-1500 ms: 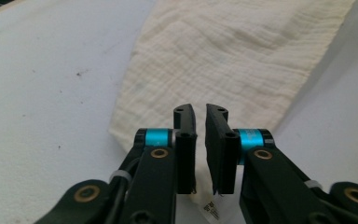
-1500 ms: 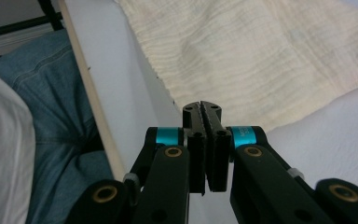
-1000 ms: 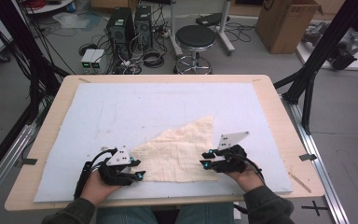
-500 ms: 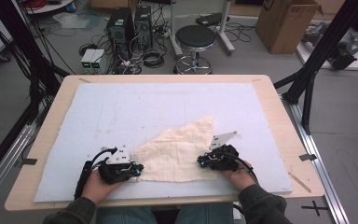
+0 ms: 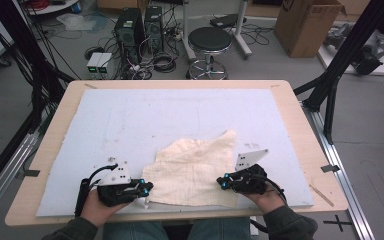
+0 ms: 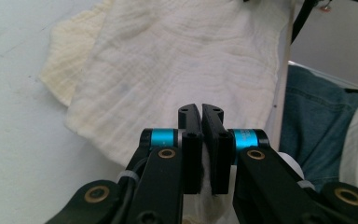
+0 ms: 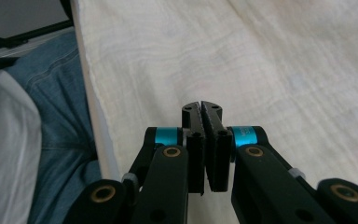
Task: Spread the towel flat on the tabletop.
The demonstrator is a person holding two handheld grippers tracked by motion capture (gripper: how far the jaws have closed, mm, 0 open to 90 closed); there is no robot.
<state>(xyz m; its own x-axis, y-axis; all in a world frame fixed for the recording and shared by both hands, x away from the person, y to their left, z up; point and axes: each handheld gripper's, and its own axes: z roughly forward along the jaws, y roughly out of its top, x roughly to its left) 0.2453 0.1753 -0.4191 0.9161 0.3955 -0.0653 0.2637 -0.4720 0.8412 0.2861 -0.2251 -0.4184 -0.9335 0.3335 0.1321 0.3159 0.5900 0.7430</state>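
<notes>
Both grippers, left [image 5: 141,189] and right [image 5: 224,182], are clamped on the cream cloth's [image 5: 195,167] near corners; its bulk lies beyond, toward the far side.

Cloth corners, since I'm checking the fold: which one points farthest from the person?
The pointed corner at the far right of the cloth; the others lie nearer the person.

Bright even light, soft shadows, slightly blurry

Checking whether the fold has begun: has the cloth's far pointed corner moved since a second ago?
No. In the high view the cloth's far corner lies at the same spot on the white mat.
</notes>
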